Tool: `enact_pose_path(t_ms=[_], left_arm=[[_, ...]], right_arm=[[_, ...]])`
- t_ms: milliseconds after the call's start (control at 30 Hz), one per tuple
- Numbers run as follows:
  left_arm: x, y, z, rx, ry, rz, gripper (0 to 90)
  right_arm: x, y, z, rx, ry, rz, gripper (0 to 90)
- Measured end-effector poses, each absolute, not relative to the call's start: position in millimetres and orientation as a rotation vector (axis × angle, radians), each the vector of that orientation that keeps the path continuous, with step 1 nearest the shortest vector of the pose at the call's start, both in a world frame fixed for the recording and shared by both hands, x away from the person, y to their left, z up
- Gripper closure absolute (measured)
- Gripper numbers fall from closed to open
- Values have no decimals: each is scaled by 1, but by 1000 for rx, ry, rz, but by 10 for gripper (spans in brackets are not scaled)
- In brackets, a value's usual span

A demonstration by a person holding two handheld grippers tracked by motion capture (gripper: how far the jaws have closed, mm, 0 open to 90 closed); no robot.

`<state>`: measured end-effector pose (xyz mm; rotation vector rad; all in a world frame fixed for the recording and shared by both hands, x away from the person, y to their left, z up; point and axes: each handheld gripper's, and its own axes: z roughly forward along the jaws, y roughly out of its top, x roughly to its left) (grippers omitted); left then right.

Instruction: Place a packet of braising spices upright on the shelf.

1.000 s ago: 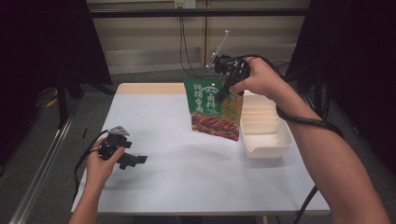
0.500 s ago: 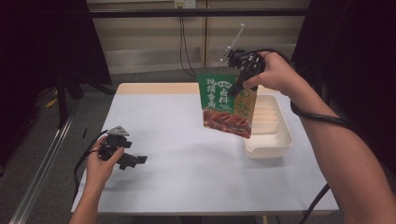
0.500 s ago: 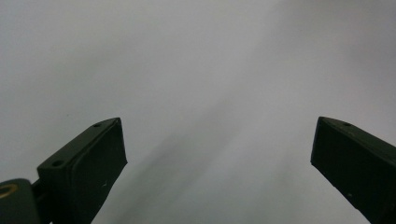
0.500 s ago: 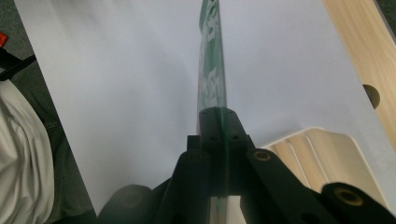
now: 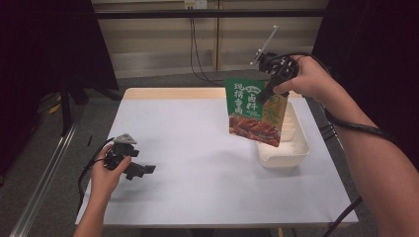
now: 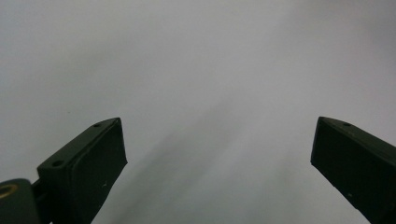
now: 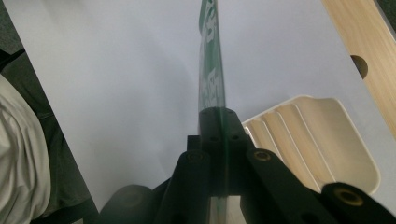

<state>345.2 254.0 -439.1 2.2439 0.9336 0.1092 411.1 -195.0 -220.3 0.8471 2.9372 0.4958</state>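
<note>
Half done by the look: right gripper clamped on green food pouch, hanging over white tray, not yet set down. Left gripper wide, empty, resting on table.

Green food pouch: large white Chinese characters on front; individual characters not reliably legible. No other text.
</note>
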Motion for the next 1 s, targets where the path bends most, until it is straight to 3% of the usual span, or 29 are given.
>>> enact_pose_path(t_ms=[1000], left_arm=[[346,253,-441,2249,933,104,31]], right_arm=[[398,-248,-224,958,2892,504,900]])
